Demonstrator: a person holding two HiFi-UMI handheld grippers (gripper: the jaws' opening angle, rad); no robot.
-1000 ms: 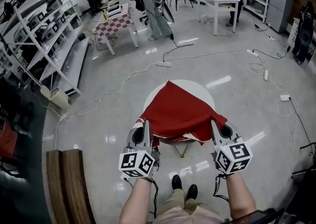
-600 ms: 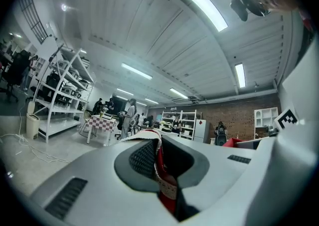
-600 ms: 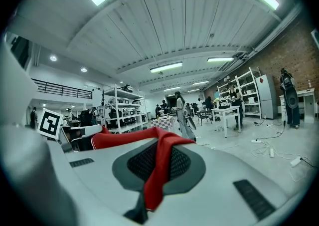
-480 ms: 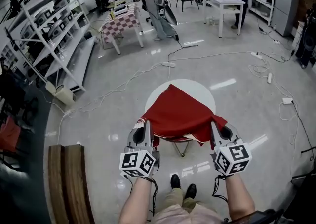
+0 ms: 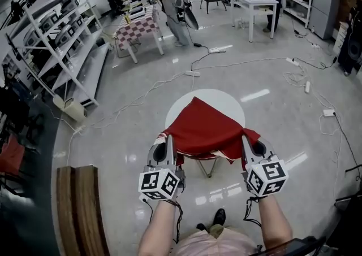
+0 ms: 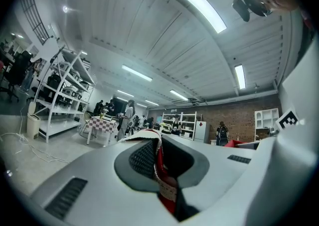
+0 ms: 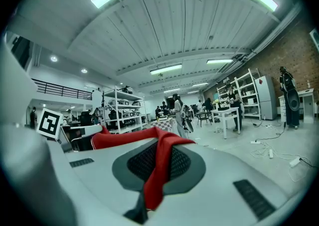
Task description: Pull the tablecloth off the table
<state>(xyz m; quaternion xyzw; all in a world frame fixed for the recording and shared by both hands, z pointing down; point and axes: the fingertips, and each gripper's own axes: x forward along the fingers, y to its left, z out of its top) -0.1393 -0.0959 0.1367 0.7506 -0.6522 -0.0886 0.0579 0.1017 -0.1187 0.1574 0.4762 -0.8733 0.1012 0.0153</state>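
A red tablecloth [image 5: 203, 130] lies half drawn off a small round white table [image 5: 226, 101], with its far tip near the table's middle and its near edge hanging toward me. My left gripper [image 5: 168, 143] is shut on the cloth's near left corner. In the left gripper view a strip of red cloth with a pale hem [image 6: 160, 170] is pinched in that gripper [image 6: 157, 142]. My right gripper [image 5: 248, 140] is shut on the near right corner. The red cloth [image 7: 158, 167] also drapes through the right gripper [image 7: 162, 145] and stretches away to the left.
A wooden bench [image 5: 79, 209] stands at my lower left. Metal shelving [image 5: 51, 46] lines the left side. Cables and power strips [image 5: 192, 73] trail over the glossy floor beyond the table. Further back are a checkered table [image 5: 136, 26], a white table [image 5: 251, 0] and several people.
Both grippers have drawn the cloth a little toward me, and slightly more bare white tabletop shows beyond its tip. One of my feet has stepped back out of view.
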